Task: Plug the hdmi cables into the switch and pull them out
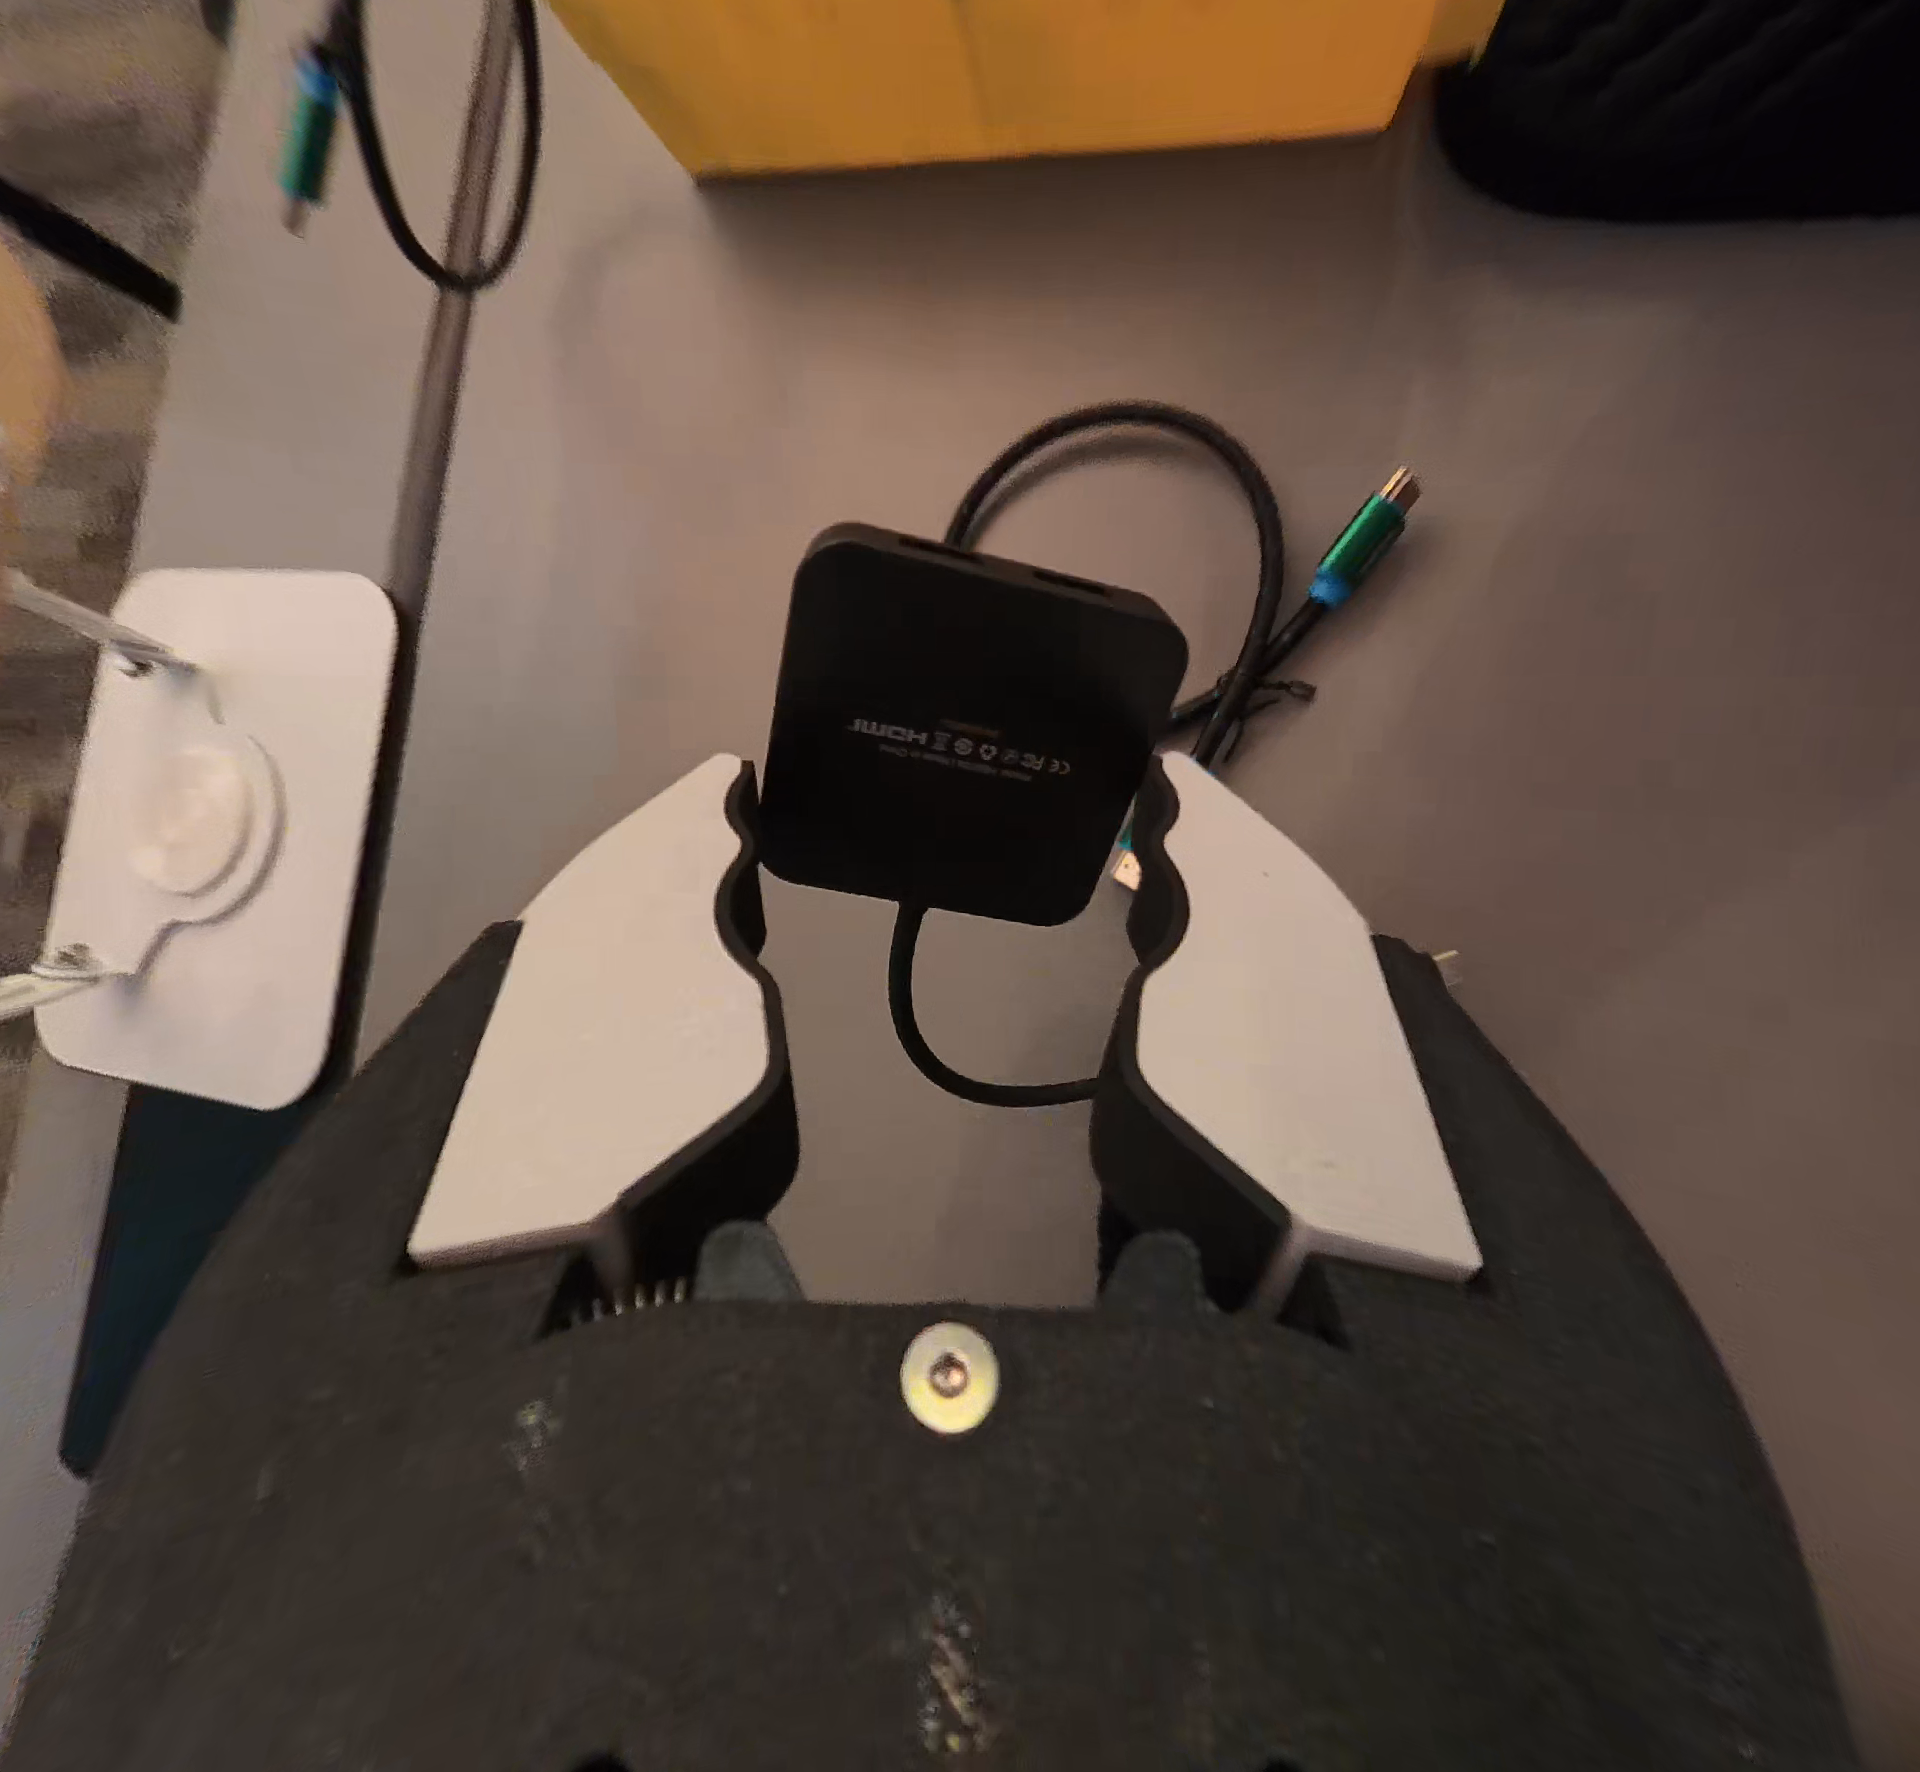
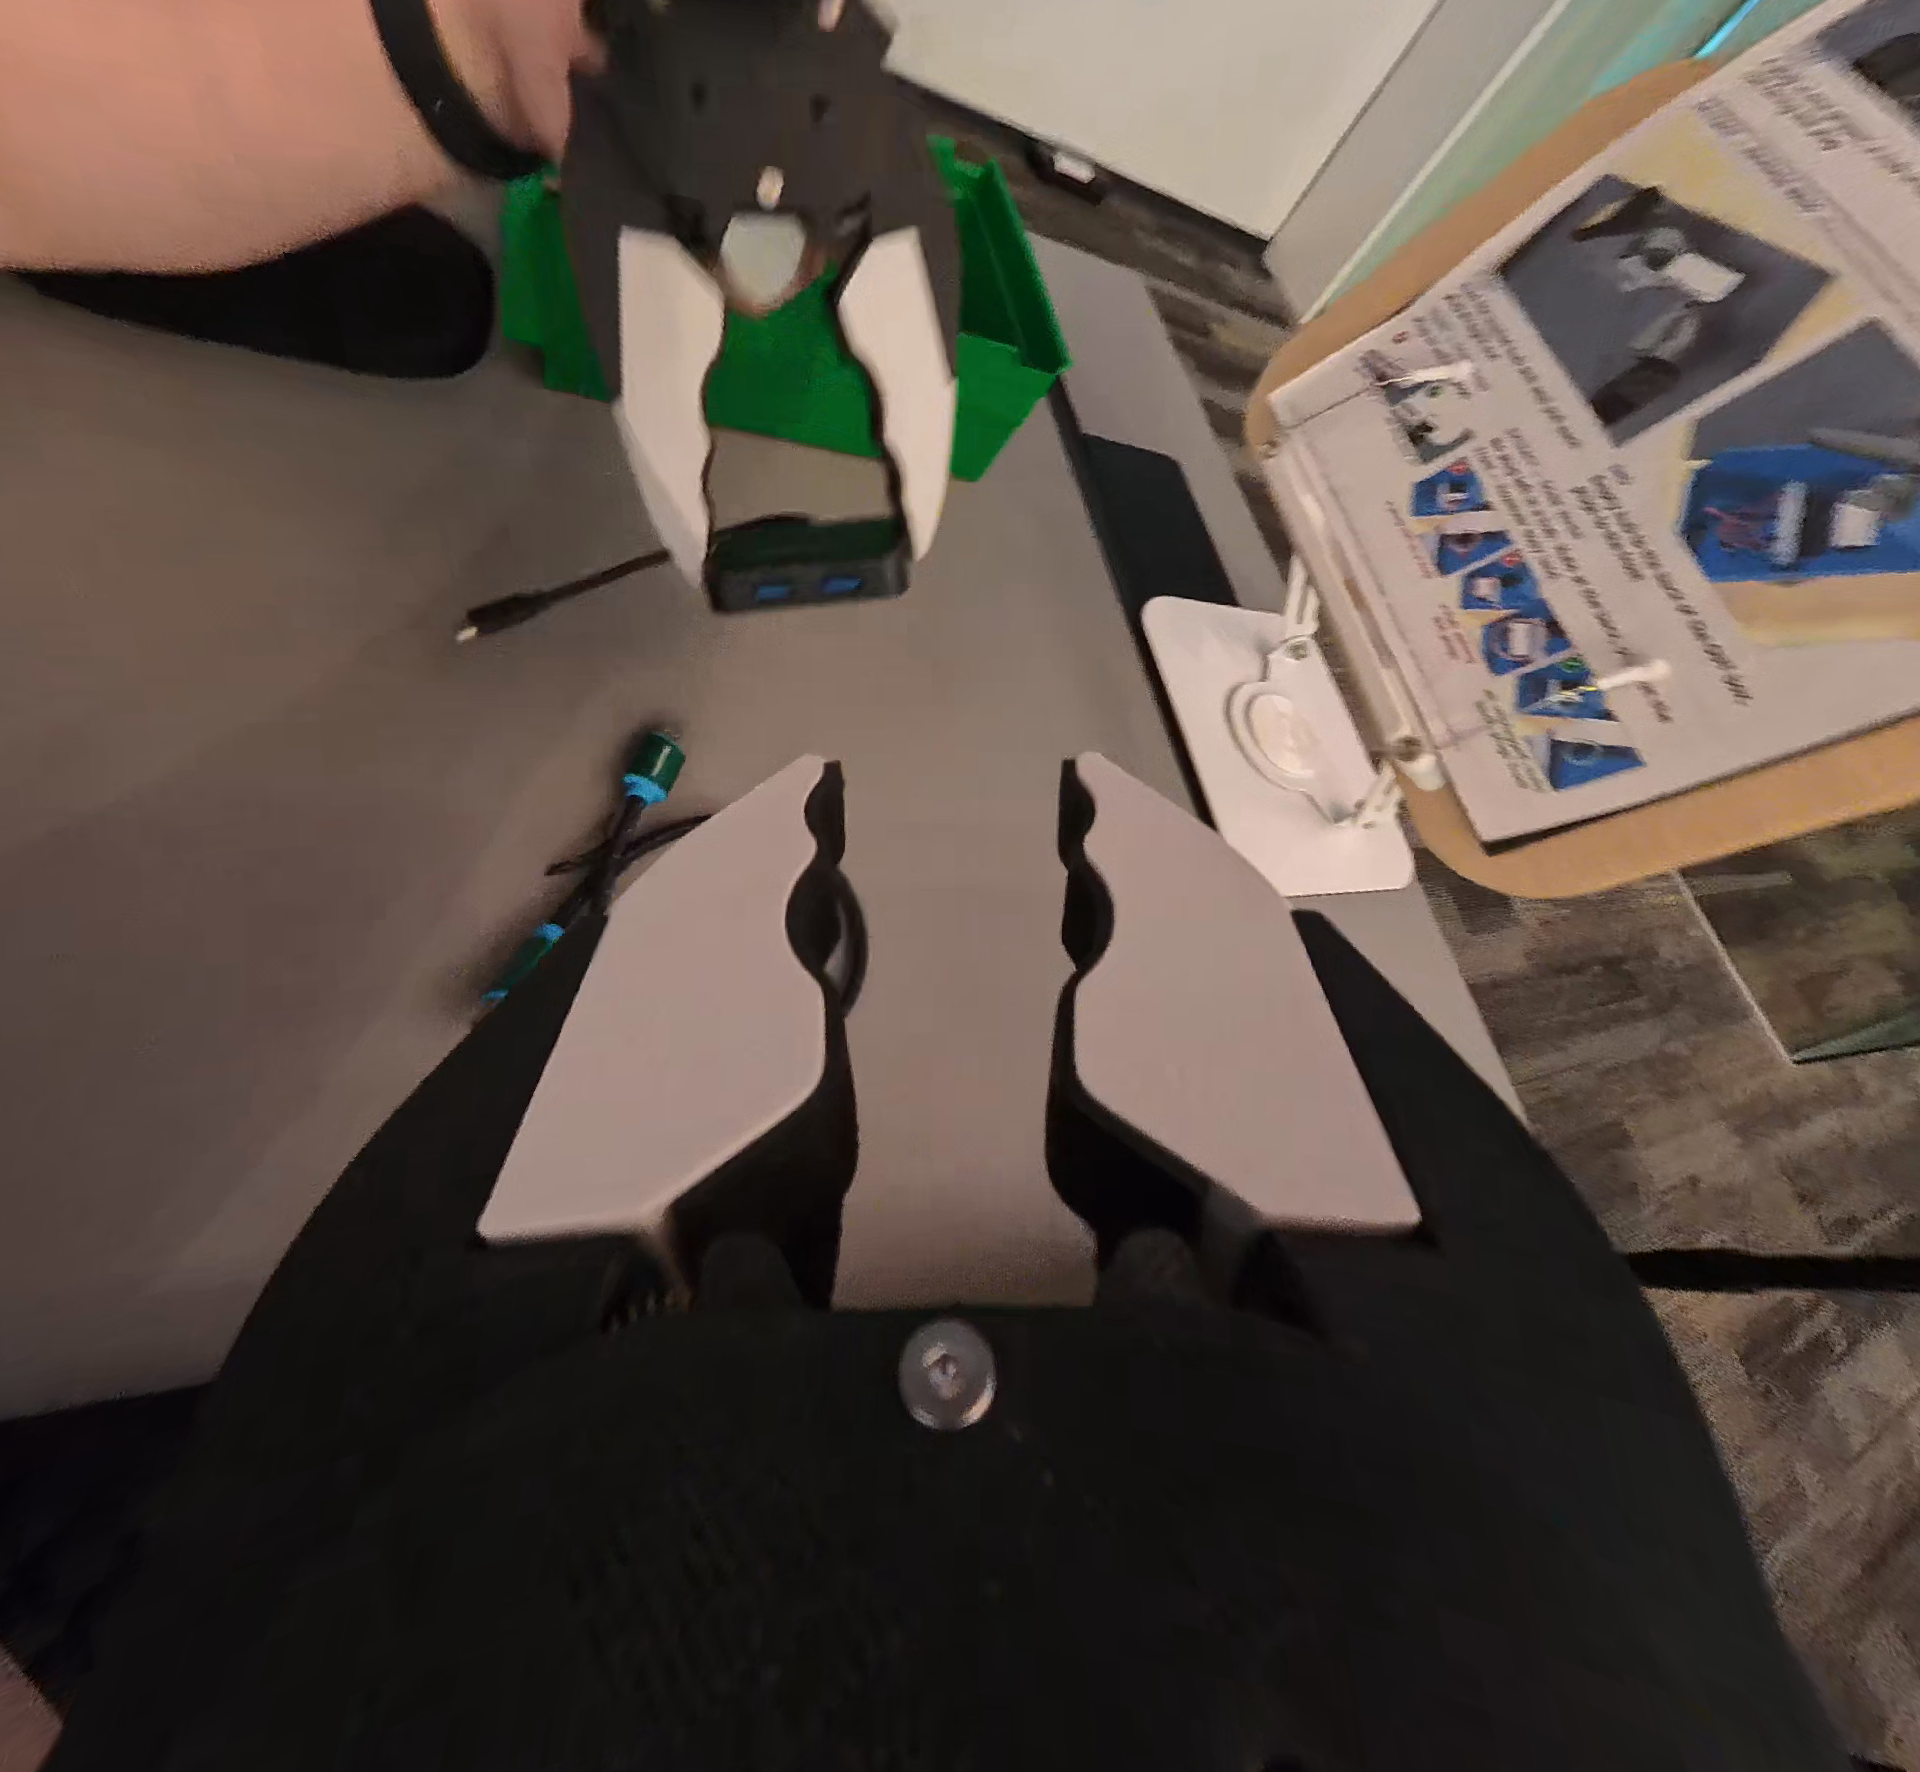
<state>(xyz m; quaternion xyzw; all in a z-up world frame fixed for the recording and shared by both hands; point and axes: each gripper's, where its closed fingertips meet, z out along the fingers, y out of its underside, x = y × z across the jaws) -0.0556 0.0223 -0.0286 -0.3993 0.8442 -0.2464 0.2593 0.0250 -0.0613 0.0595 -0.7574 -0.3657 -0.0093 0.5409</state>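
1. A grey table (image 1: 727, 351) fills both views; the task's things lie on it.
2. A yellow bin (image 1: 997, 8) stands at the far edge in the left wrist view; a green bin (image 2: 997, 351) stands at the far end in the right wrist view.
3. A clipboard with printed sheets (image 2: 1621, 475) tilts on a white stand (image 2: 1247, 683) at the table's right edge.
4. The left gripper (image 1: 945, 829) grips the black switch (image 1: 956, 714) by its near corners, fingers touching both sides; the switch's ports face away.
5. The right gripper (image 2: 945, 808) is spread wide with nothing between its fingers, above bare table.
6. An hdmi cable (image 1: 1236, 559), black and looped, lies just beyond the switch to the right, its green plug (image 1: 1361, 538) unplugged.
7. A second cable (image 1: 457, 112) hangs from the yellow bin, far left.
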